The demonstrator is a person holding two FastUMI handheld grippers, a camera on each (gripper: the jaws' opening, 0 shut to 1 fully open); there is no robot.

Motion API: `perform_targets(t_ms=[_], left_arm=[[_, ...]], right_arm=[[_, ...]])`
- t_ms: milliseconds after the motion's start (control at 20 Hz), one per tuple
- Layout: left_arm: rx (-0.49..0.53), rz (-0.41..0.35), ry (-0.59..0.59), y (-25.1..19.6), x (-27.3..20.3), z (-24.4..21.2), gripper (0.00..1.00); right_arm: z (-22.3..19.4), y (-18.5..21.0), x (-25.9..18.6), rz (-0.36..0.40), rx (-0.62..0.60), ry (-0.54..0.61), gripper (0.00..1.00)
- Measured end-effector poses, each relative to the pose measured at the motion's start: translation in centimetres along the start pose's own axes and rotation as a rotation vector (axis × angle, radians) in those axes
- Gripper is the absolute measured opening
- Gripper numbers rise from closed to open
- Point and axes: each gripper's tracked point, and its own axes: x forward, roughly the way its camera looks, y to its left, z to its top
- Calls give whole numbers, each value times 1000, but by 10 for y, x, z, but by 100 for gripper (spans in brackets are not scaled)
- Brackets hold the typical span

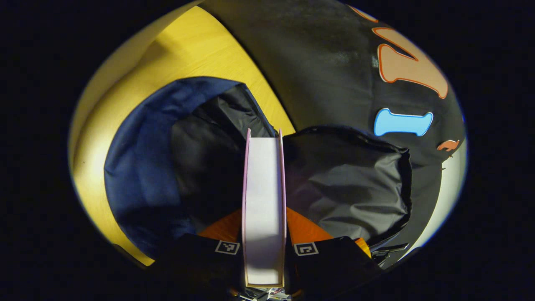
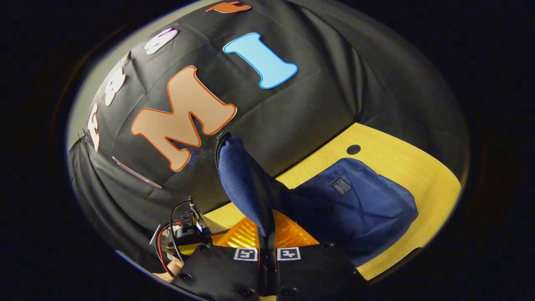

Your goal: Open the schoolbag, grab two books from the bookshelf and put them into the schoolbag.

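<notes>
- Left tool (image 1: pixel 264 251): clenched on a book (image 1: pixel 264 200), one finger pressing each cover; fingertips themselves hidden behind the book and cut off at the bottom of the left gripper view.
- Book: page edge faces the camera, thin pinkish covers either side, long axis running straight away from the tool into the bag mouth. Spine and far end not visible.
- Schoolbag (image 1: pixel 142 167): blue, lying on the yellow desk (image 1: pixel 196 46), unzipped. Dark lining gapes open around the book; interior too dark to make out contents.
- Right tool (image 2: pixel 266 251): clamped on a blue flap (image 2: pixel 242 179) of the bag, holding it upright; zip edge runs along the top.
- Rest of bag body slumps on the desk beyond, label patch up.
</notes>
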Motion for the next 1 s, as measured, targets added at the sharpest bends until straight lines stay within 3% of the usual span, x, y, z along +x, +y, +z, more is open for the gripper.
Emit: perform_targets(t_ms=[650, 700, 850, 950, 1000], left_arm=[[56, 34, 14, 6, 3, -2, 36], [61, 65, 24, 10, -2, -3, 50], [111, 167, 26, 29, -5, 0, 77], [163, 224, 0, 36, -13, 9, 75], [206, 249, -4, 37, -19, 13, 89]], right_arm=[[3, -5, -1, -12, 15, -11, 3], [3, -5, 0, -12, 17, -10, 3], [3, -5, 0, -13, 18, -10, 3], [3, -6, 1, -14, 14, -7, 3], [4, -6, 1, -14, 15, -6, 3]])
